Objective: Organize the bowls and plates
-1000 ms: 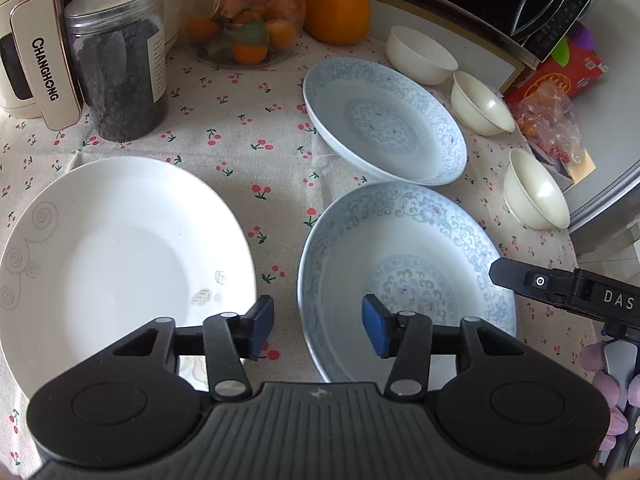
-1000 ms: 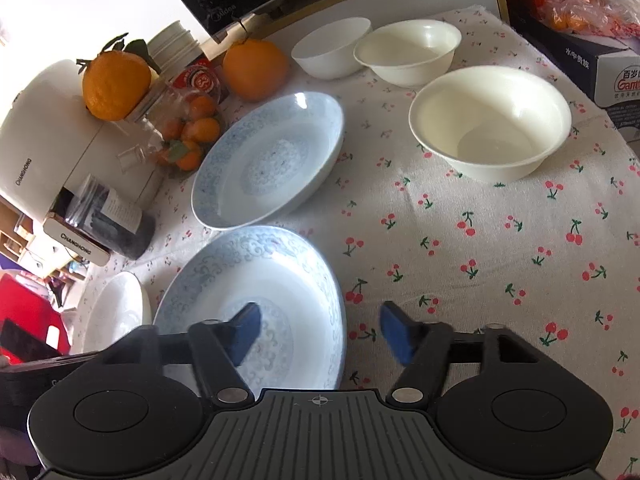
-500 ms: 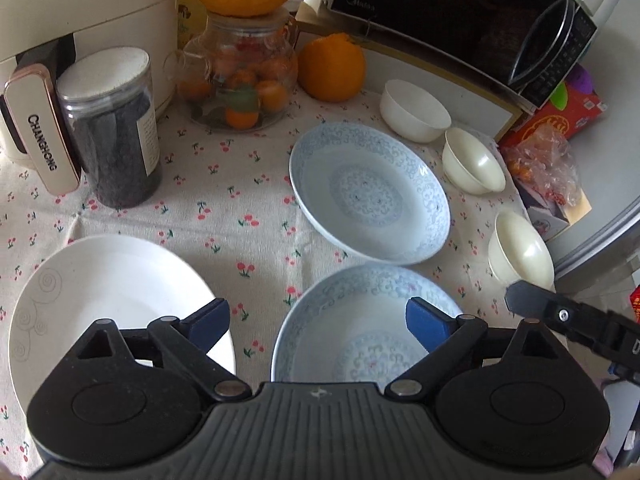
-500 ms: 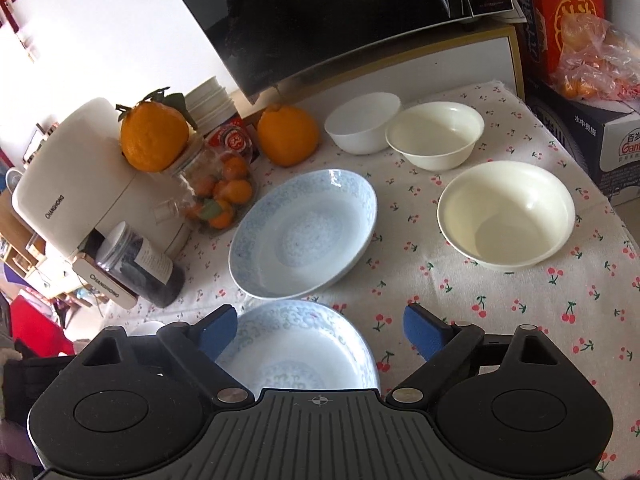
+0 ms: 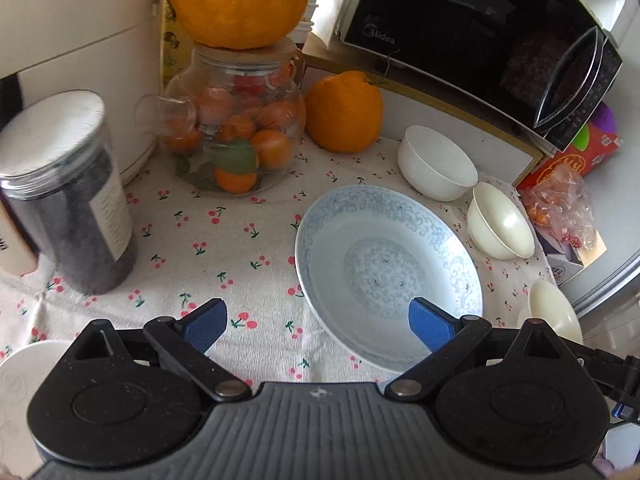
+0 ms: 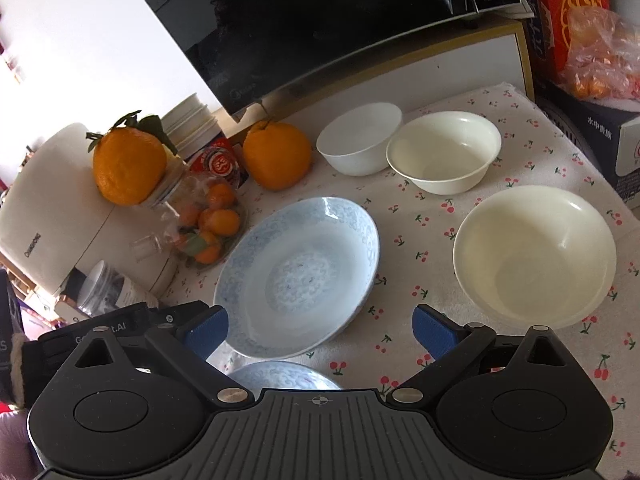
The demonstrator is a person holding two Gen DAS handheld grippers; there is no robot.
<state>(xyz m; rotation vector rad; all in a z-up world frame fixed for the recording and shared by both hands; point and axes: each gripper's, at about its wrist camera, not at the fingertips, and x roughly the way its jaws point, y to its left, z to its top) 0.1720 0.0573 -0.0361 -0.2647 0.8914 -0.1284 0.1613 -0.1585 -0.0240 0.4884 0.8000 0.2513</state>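
1. Left gripper (image 5: 318,322): jaws spread wide, having just been opening; nothing between the blue pads (image 5: 206,325), which hang above the cherry-print tablecloth (image 5: 224,248).
2. Right gripper (image 6: 320,332): jaws likewise spread wide after just opening; nothing held.
3. Landmark: the blue patterned plate (image 5: 386,272) lies flat on the tablecloth, its near rim below the left gripper's right pad.
4. A second blue plate (image 6: 286,374) lies just nearer than the landmark, mostly hidden by the right gripper body.
5. White bowl (image 5: 438,164) sits behind the landmark; a cream bowl (image 5: 500,220) touches it at the right; a larger cream bowl (image 6: 534,256) sits apart, right of the landmark.
6. White plate (image 5: 24,364) lies well left of the landmark, at the frame edge.
7. Glass jar of small oranges (image 5: 236,136) and a dark canister (image 5: 68,196) stand left of the landmark; a microwave (image 5: 480,32) stands behind.
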